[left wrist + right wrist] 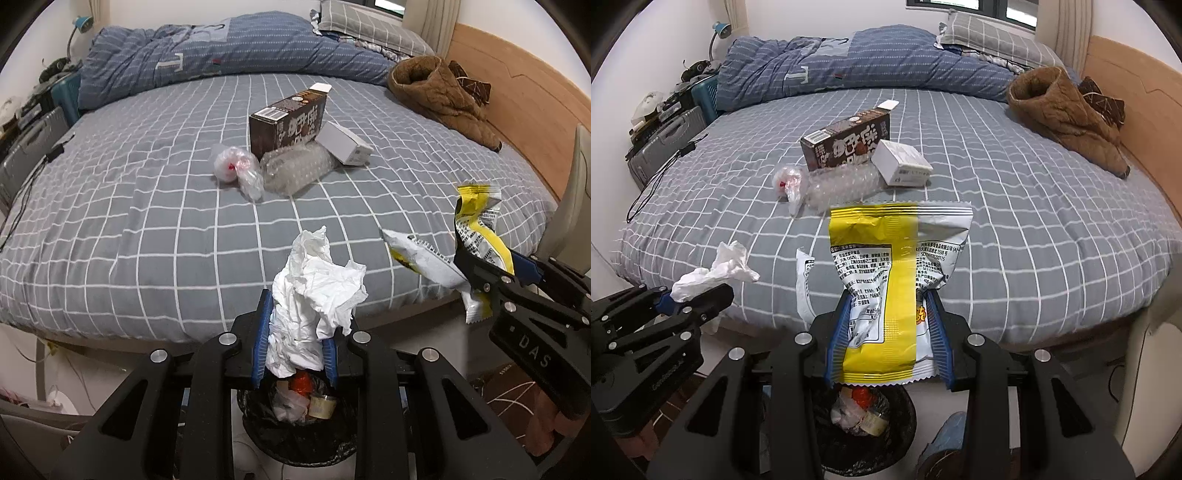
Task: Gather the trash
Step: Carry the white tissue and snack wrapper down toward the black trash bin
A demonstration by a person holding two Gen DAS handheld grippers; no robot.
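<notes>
Even indoor light, fisheye-bent edges

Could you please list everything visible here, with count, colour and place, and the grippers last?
crumpled tissue: one, white, in left gripper
snack wrapper: one, yellow and silver, in right gripper
trash bin: one, black, on the floor below both grippers
carton: one, brown, mid-bed
small box: one, white, beside carton
bubble wrap: one, clear, before carton
plastic bag: one, clear, beside bubble wrap
jacket: one, brown, by headboard
left gripper: black, blue pads
right gripper: same
</notes>
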